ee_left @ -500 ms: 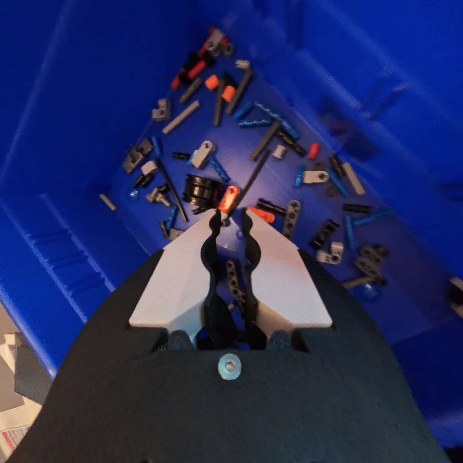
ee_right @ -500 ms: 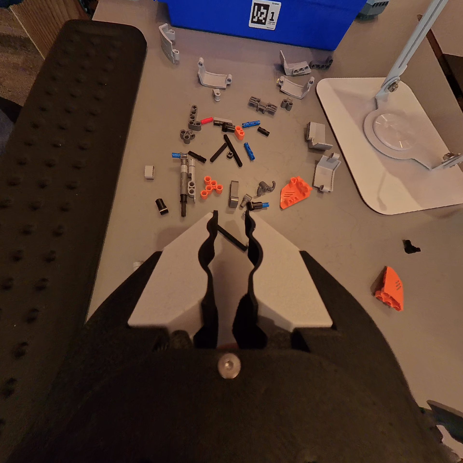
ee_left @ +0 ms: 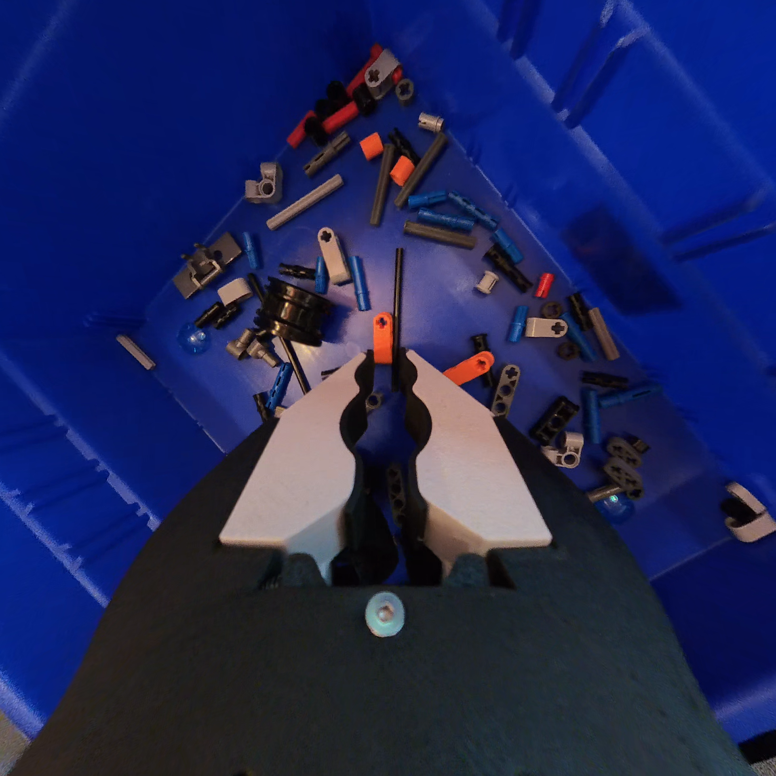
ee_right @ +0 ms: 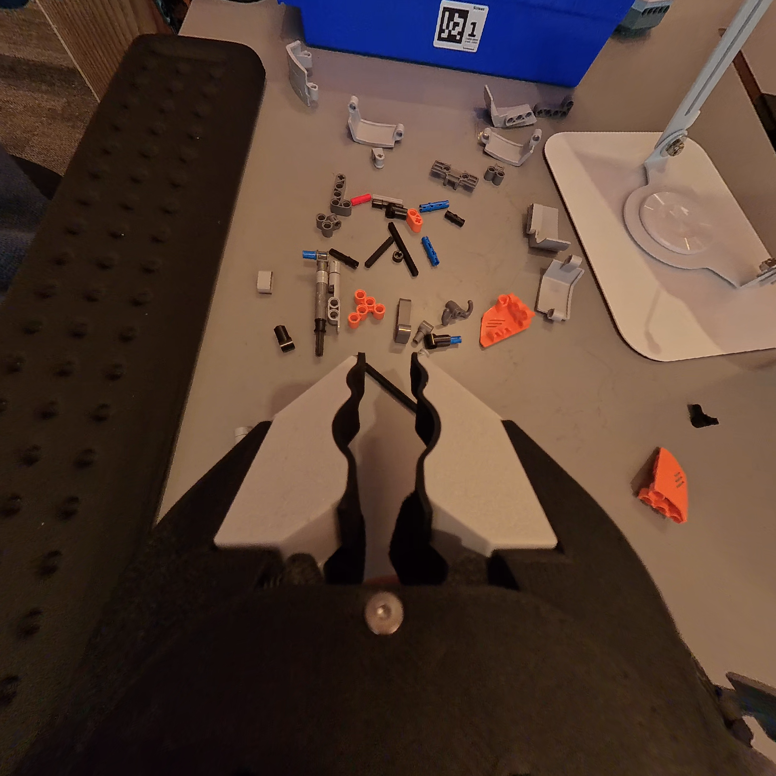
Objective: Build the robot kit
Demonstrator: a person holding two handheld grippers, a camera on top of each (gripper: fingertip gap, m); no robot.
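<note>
My left gripper (ee_left: 386, 356) is down inside a blue bin (ee_left: 126, 168) whose floor is strewn with small building-toy pieces. Its jaws stand a narrow gap apart. A short orange beam (ee_left: 383, 338) and a thin black axle (ee_left: 397, 302) lie in that gap at the tips; I cannot tell whether the fingers press them. A black wheel hub (ee_left: 294, 310) lies to the left and a second orange beam (ee_left: 468, 369) to the right. My right gripper (ee_right: 388, 357) is open above a grey table (ee_right: 525, 441). A thin black rod (ee_right: 390, 388) runs slantwise across its gap; whether it is held is unclear.
Small pieces lie scattered on the table ahead of the right gripper, among them an orange wedge (ee_right: 506, 321) and another (ee_right: 665, 487) at the right. A black studded mat (ee_right: 105, 294) fills the left side. The blue bin (ee_right: 378, 25) stands at the back and a white lamp base (ee_right: 609, 273) at the right. The left gripper's tips are roughly 40 cm from the right gripper's. The right tips stand about 5 cm off the thin black rod (ee_right: 390, 388).
The left wrist view has turned, so the bin's pieces swung clockwise and the orange beam now points straight ahead. The left jaws have narrowed slightly. The right gripper has not moved.
</note>
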